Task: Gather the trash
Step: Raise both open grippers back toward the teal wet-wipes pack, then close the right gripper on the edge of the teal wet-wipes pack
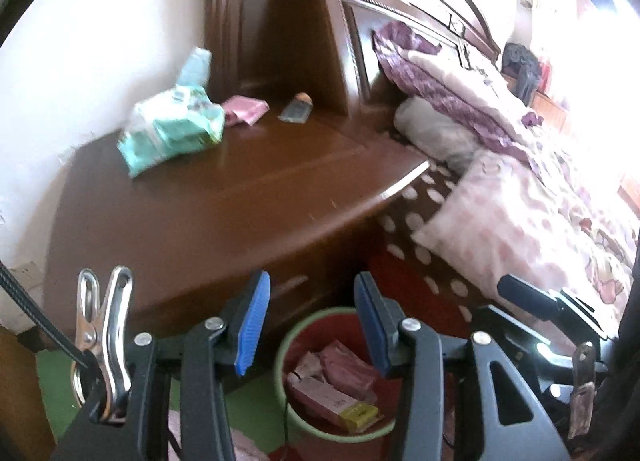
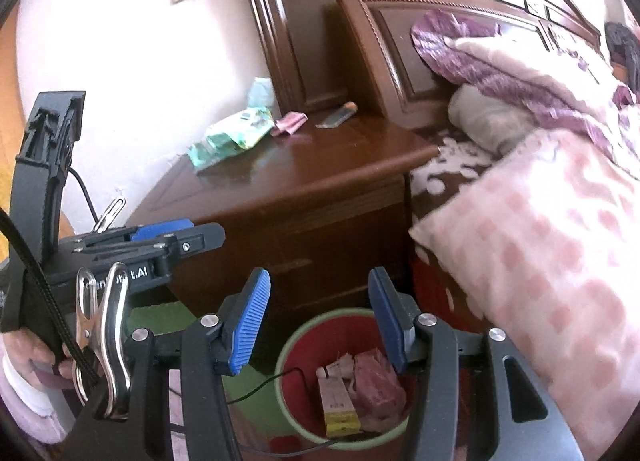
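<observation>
A red bin with a green rim [image 1: 285, 345] [image 2: 285, 349] stands on the floor in front of a brown nightstand [image 1: 224, 197] [image 2: 304, 177]. It holds a pink box [image 1: 324, 393] [image 2: 334, 397] and pink wrappers [image 2: 376, 385]. On the nightstand lie a teal wipes pack [image 1: 172, 125] [image 2: 232, 137], a pink wrapper [image 1: 244, 109] [image 2: 290, 122] and a small tube [image 1: 297, 107] [image 2: 338, 115]. My left gripper [image 1: 310, 321] is open and empty above the bin. My right gripper [image 2: 318, 319] is open and empty above the bin too.
A bed with a pink pillow [image 1: 512, 229] [image 2: 552, 245] and purple blanket [image 1: 440, 77] [image 2: 520, 73] is right of the nightstand. A white wall [image 1: 88, 61] is behind on the left. Green floor mat [image 2: 156, 317] lies by the bin. The left gripper's body [image 2: 120, 249] shows at left in the right wrist view.
</observation>
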`<act>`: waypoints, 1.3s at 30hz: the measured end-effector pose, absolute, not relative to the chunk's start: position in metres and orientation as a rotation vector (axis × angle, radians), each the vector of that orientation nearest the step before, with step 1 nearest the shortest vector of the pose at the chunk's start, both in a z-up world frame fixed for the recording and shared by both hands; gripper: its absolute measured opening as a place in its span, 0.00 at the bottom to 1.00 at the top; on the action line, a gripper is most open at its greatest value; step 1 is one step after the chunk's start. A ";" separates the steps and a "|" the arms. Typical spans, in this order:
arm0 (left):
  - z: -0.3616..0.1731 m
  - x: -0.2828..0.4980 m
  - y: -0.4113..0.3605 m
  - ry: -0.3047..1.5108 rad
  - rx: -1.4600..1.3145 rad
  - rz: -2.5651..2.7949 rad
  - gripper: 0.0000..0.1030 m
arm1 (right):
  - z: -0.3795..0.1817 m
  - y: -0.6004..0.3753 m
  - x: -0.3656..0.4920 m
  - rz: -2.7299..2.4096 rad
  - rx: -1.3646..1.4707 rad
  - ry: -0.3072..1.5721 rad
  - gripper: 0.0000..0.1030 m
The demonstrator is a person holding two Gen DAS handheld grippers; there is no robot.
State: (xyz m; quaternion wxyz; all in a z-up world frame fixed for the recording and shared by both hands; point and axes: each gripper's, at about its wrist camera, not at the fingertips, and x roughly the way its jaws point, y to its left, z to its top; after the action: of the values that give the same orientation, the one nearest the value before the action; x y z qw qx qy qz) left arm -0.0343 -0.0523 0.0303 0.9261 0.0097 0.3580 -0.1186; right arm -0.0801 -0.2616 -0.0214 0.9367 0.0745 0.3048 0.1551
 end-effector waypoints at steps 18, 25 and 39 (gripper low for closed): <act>0.056 0.001 0.036 0.693 -0.123 -0.055 0.45 | 0.019 -0.208 -0.030 0.431 0.152 0.594 0.51; 0.049 0.013 0.062 0.694 -0.131 0.029 0.45 | 0.024 -0.177 0.014 0.485 0.157 0.620 0.51; 0.026 0.044 0.086 0.730 -0.157 0.055 0.45 | 0.013 -0.111 0.109 0.514 0.092 0.689 0.51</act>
State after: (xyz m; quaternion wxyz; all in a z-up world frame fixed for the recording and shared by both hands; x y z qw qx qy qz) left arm 0.0436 0.0859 0.0259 0.9307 -0.0767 0.3565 0.0271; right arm 0.1094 -0.1108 0.0129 0.9081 0.0444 0.3339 0.2489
